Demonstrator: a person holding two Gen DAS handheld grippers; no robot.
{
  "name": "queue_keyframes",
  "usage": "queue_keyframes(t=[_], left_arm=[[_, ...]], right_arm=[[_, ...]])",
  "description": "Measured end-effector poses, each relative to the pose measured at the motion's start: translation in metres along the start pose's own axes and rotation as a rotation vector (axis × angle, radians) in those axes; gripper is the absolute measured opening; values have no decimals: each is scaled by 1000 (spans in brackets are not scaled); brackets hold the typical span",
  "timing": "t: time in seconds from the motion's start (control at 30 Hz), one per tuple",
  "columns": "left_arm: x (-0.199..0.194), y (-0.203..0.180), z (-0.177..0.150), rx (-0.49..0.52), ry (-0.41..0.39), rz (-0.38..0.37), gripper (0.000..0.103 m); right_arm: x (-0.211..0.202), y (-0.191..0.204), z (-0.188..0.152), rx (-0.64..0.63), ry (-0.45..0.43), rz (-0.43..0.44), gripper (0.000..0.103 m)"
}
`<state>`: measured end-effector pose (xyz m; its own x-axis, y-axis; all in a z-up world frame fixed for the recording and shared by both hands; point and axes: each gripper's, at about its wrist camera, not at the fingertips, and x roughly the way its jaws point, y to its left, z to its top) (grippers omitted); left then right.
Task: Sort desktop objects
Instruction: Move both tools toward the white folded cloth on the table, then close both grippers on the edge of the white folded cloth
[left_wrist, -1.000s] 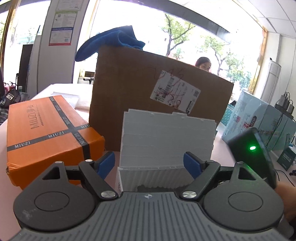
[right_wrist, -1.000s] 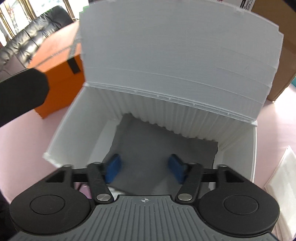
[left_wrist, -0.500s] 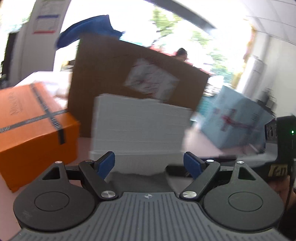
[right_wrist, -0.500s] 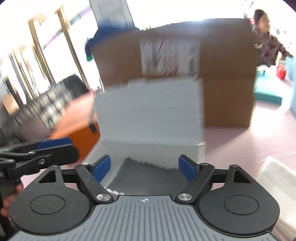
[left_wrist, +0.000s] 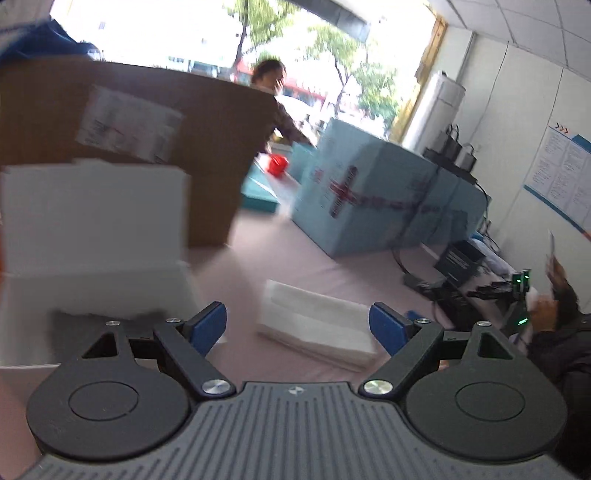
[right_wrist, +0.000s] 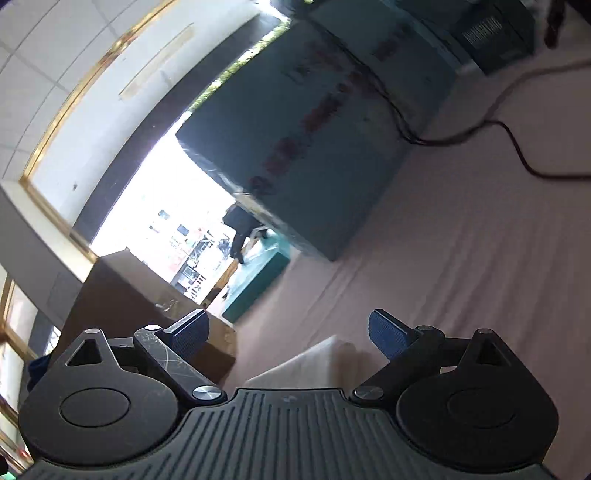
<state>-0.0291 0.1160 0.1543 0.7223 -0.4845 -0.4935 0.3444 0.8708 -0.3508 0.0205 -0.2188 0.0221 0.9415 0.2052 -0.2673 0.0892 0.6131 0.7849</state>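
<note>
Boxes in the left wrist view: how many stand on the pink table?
3: open white corrugated plastic box at left, brown cardboard box behind it, pale blue taped box at right. More may be hidden.

There are two grippers: the left gripper (left_wrist: 299, 326) and the right gripper (right_wrist: 288, 334), each with two blue-padded fingers spread apart and nothing between them. One white box (left_wrist: 92, 236) with its flap raised stands on the pink table (left_wrist: 332, 258). One brown cardboard box (left_wrist: 207, 147) stands behind it, carrying one white label (left_wrist: 125, 123). One flat white pad (left_wrist: 317, 326) lies on the table. One large light-blue box (left_wrist: 384, 199) with red tape sits farther back, and one flat teal box (left_wrist: 258, 192) lies beside it. One red thing (left_wrist: 277, 164), too blurred to identify, shows beyond. One person (left_wrist: 273, 85) stands in the background. One poster (left_wrist: 561, 173) hangs on the wall. At least two dark cables (right_wrist: 517, 140) cross the table.
</note>
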Motion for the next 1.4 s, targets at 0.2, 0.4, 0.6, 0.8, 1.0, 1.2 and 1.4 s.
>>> queue_keyframes(t=[0.2, 0.4, 0.6, 0.8, 1.0, 1.2, 1.4], left_arm=[[120, -26, 0, -16, 59, 201, 84], [199, 17, -36, -178, 162, 339, 75], [200, 25, -36, -97, 144, 346, 83], [207, 27, -35, -62, 134, 232, 97], [209, 23, -36, -62, 147, 113, 97], [211, 30, -38, -143, 129, 10, 97], [209, 32, -39, -188, 105, 29, 76]], right_arm=[[12, -13, 14, -135, 83, 72, 94], [33, -11, 16, -269, 184, -1, 93], [41, 4, 6, -399, 288, 7, 93], [50, 15, -10, -521, 416, 100, 95], [48, 11, -13, -493, 455, 159, 79], [48, 7, -15, -467, 454, 120, 33], [47, 5, -15, -437, 449, 97, 14]])
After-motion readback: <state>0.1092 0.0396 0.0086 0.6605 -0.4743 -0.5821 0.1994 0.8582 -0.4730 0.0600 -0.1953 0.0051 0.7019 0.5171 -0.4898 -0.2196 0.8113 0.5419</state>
